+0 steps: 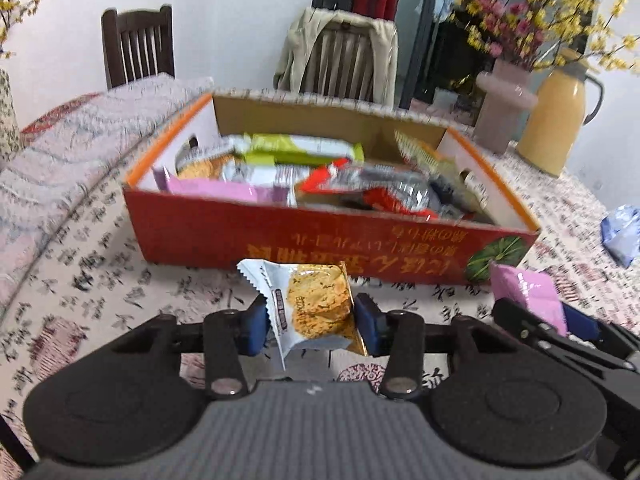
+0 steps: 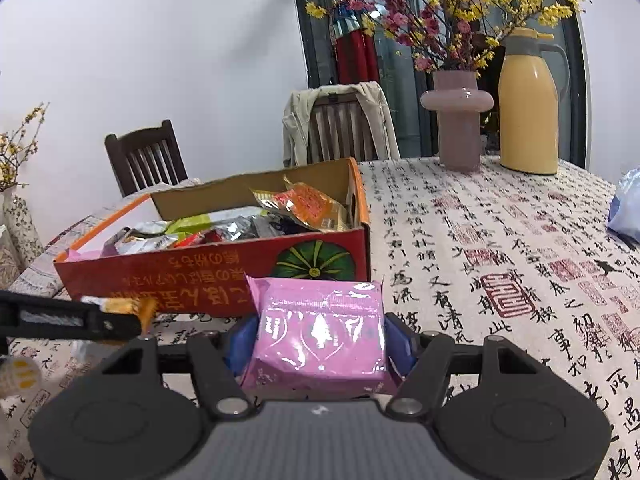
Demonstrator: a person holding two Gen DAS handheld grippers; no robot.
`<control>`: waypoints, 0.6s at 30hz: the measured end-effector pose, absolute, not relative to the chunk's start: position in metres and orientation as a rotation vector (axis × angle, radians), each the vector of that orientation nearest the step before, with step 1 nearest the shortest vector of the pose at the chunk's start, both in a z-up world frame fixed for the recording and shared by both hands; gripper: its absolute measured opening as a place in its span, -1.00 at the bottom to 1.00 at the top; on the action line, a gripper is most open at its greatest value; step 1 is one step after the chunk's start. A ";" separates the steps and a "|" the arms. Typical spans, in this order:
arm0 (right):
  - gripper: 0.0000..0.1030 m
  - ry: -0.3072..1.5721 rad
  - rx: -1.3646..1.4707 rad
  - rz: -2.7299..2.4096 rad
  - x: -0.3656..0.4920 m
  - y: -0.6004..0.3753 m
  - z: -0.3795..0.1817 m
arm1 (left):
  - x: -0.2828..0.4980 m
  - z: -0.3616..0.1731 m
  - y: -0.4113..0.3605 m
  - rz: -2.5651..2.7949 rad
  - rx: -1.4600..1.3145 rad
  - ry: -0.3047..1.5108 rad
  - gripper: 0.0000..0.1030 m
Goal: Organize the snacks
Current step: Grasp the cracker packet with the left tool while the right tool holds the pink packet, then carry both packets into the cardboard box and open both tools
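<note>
My left gripper (image 1: 310,322) is shut on a white and gold cookie packet (image 1: 316,306), held above the table just in front of the red cardboard box (image 1: 280,236). The box holds several snack packets (image 1: 304,172). My right gripper (image 2: 320,340) is shut on a pink snack packet (image 2: 320,328), held in front of the box's right front corner (image 2: 224,276). The pink packet (image 1: 528,296) and right gripper (image 1: 560,330) show at the right in the left wrist view. The left gripper (image 2: 100,320) shows at the left in the right wrist view.
The table has a calligraphy-print cloth (image 2: 500,280). A pink vase (image 2: 458,120) with flowers and a yellow thermos (image 2: 528,108) stand at the back right. A blue-white bag (image 2: 626,208) lies at the right edge. Two chairs (image 2: 144,156) stand behind the table.
</note>
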State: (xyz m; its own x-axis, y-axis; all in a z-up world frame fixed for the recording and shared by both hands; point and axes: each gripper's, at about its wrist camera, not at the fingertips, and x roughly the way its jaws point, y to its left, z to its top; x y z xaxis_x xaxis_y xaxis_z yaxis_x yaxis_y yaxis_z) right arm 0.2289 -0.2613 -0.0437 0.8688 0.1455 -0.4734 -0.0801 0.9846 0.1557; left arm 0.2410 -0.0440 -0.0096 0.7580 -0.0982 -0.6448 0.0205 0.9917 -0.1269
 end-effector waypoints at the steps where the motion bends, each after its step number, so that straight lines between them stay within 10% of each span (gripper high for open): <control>1: 0.28 0.494 0.127 0.125 0.226 -0.260 -0.042 | 0.237 -0.004 -0.042 -0.075 -0.115 0.686 -0.12; 18: 0.28 0.334 0.039 0.185 0.284 -0.220 0.036 | 0.290 0.054 -0.008 0.019 -0.105 0.419 -0.11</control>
State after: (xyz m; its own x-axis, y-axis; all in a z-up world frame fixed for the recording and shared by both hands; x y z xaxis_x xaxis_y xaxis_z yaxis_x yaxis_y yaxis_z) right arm 0.2844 -0.2199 0.0363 0.9280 0.1869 -0.3223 -0.1740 0.9824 0.0686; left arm 0.2903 -0.0082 0.0539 0.9133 -0.0030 -0.4072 -0.0405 0.9943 -0.0982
